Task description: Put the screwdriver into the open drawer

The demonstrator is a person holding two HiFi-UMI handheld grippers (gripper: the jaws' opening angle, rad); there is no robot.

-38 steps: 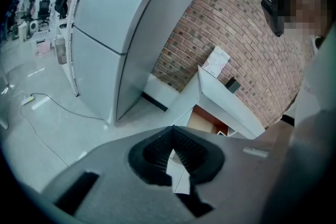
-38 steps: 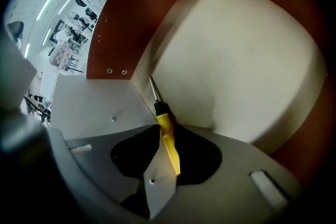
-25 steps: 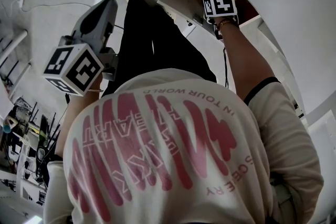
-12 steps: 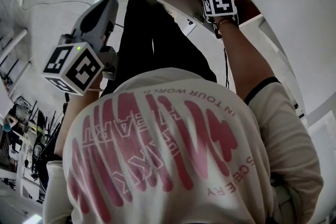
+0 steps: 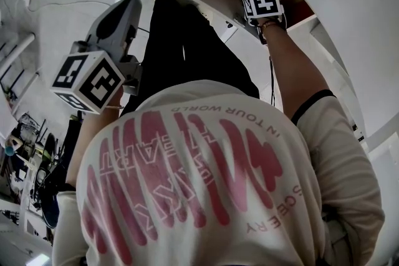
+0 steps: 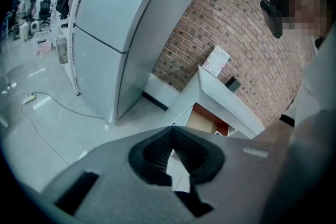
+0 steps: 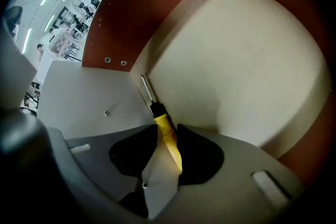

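Screwdriver [image 7: 167, 138]: light, rigid, smooth yellow handle, best gripped there. Lies in open drawer [image 7: 236, 60] by its wall, between right gripper [image 7: 167, 126] jaws, just opening, loose. Left gripper [image 6: 172, 129] closed, empty

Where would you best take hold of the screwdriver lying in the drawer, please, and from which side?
Probably the yellow handle, from above and crosswise: it is the thickest part, while the thin shaft hugs the corner at the drawer wall.
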